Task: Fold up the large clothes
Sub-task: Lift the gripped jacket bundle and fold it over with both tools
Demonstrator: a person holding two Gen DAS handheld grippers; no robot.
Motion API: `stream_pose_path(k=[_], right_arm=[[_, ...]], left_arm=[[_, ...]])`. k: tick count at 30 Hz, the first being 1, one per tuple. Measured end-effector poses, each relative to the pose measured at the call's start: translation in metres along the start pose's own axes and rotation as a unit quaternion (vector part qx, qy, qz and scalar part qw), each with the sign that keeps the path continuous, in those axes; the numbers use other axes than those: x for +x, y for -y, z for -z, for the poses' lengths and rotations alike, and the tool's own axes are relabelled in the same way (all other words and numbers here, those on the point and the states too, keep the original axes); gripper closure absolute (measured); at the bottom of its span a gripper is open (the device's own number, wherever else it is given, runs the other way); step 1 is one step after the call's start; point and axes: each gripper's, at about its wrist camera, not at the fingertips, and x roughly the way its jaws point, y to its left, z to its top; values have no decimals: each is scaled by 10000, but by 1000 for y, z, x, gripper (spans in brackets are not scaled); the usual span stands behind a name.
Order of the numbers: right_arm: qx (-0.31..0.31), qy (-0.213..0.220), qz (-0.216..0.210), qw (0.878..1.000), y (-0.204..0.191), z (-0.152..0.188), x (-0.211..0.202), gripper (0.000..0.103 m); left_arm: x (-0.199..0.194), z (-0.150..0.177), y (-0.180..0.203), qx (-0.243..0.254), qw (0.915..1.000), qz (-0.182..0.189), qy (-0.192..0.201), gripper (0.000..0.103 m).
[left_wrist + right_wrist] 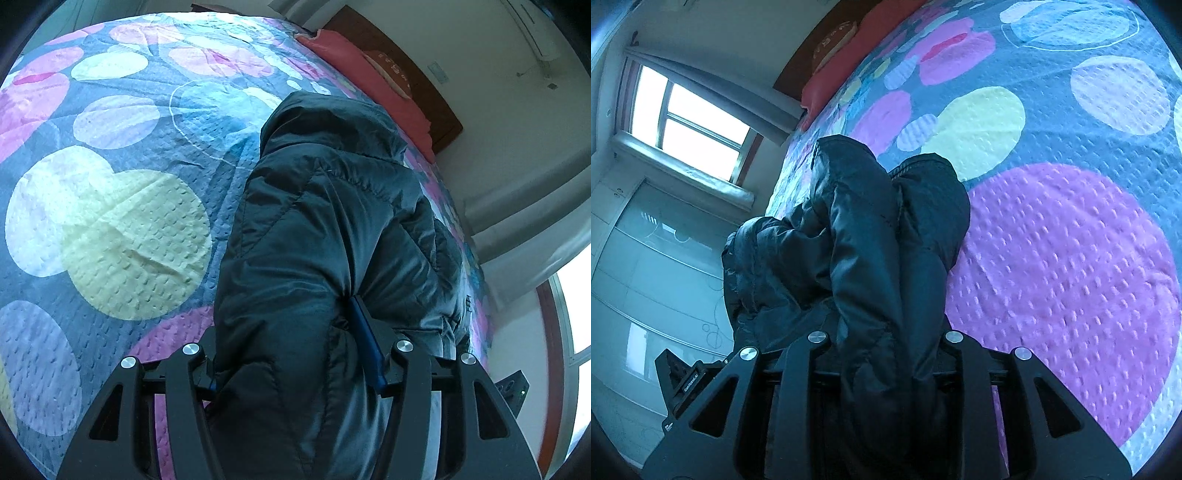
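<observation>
A dark padded jacket [325, 221] lies on a bed with a quilt of coloured circles [110, 229]. In the left wrist view my left gripper [295, 369] is shut on a thick fold of the jacket; its blue finger pad [365, 343] presses into the fabric. In the right wrist view my right gripper [886, 354] is shut on another bunch of the same jacket [864, 236], which rises in puffy folds ahead of the fingers. The fingertips of the right gripper are hidden by fabric.
A red pillow [369, 81] and brown headboard [424, 96] lie at the bed's head. A window [687, 114] and wall cabinets [646, 258] stand beyond the bed's edge. The quilt [1071, 258] spreads wide beside the jacket.
</observation>
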Motion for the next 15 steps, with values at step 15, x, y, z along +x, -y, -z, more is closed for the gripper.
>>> stream_pose_path(k=[15], right_arm=[[-66,108,-69,9999,-3,1,-37,35]], left_arm=[[-30,4,-22,-66,9984,538,-182,26]])
